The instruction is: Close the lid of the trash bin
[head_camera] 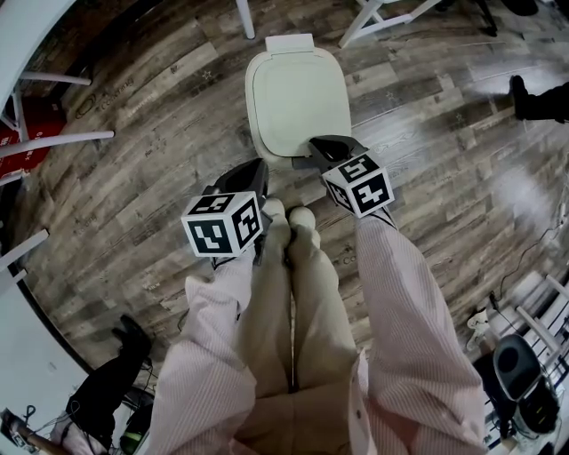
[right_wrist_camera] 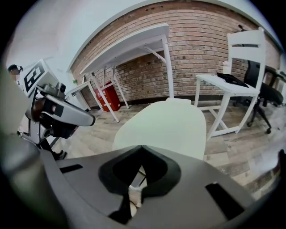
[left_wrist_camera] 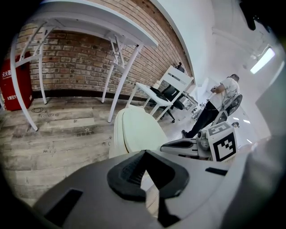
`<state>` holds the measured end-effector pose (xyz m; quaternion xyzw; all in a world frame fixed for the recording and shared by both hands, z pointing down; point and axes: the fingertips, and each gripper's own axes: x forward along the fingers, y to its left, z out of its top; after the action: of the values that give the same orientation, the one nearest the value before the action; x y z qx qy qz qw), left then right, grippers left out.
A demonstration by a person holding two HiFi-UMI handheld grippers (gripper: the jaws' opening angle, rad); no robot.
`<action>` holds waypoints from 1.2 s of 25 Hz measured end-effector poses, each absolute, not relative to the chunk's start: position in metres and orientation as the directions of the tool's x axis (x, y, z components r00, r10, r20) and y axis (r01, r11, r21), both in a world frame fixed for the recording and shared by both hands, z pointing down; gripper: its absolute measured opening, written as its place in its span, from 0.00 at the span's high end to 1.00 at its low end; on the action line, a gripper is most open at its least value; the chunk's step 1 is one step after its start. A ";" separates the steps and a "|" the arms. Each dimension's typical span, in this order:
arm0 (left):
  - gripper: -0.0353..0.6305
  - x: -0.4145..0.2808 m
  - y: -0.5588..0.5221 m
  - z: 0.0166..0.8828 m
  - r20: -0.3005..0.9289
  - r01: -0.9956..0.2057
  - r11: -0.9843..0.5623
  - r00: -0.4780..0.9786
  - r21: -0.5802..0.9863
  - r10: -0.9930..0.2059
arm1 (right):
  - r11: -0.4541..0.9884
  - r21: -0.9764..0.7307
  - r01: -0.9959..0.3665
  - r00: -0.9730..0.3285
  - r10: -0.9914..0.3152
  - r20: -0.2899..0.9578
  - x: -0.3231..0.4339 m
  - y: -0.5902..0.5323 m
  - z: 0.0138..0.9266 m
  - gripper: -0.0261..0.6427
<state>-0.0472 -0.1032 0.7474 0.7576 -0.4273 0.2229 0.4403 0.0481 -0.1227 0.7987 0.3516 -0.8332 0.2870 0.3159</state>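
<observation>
The white trash bin (head_camera: 296,105) stands on the wood floor ahead of my feet, and its lid (head_camera: 298,98) lies flat over the bin. My right gripper (head_camera: 314,147) is shut with nothing in it, its tip over the lid's near edge. Whether it touches the lid I cannot tell. My left gripper (head_camera: 259,169) hangs just left of the bin's front, jaws together and empty. The lid (left_wrist_camera: 138,129) fills the middle of the left gripper view, with the right gripper (left_wrist_camera: 166,145) beside it. The right gripper view looks across the lid (right_wrist_camera: 172,123), and the left gripper (right_wrist_camera: 87,120) shows at its left.
White table legs (head_camera: 62,138) and a red box (head_camera: 22,124) stand at the left. More white legs (head_camera: 378,18) rise behind the bin. A brick wall (right_wrist_camera: 201,53), a white desk and chair (right_wrist_camera: 237,76) lie beyond. A person (left_wrist_camera: 214,107) stands far off. My shoes (head_camera: 289,218) are close to the bin.
</observation>
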 end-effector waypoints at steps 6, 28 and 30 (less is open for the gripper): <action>0.96 -0.045 -0.102 0.757 0.717 -0.841 -0.242 0.540 0.484 -0.442 | 0.584 -0.230 -0.779 -0.529 -0.414 0.741 0.047 -0.121 0.808 0.95; 0.96 -0.045 -0.113 0.745 0.682 -0.835 -0.255 0.546 0.487 -0.487 | 0.562 -0.208 -0.800 -0.486 -0.406 0.774 0.045 -0.120 0.811 0.96; 0.96 -0.048 -0.115 0.738 0.679 -0.835 -0.258 0.546 0.486 -0.490 | 0.547 -0.224 -0.806 -0.495 -0.416 0.763 0.043 -0.119 0.802 0.96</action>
<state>-0.0478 -0.1147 0.7377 0.7673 -0.4319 0.2007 0.4295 0.0429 -0.1188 0.8017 0.3756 -0.8138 0.2919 0.3339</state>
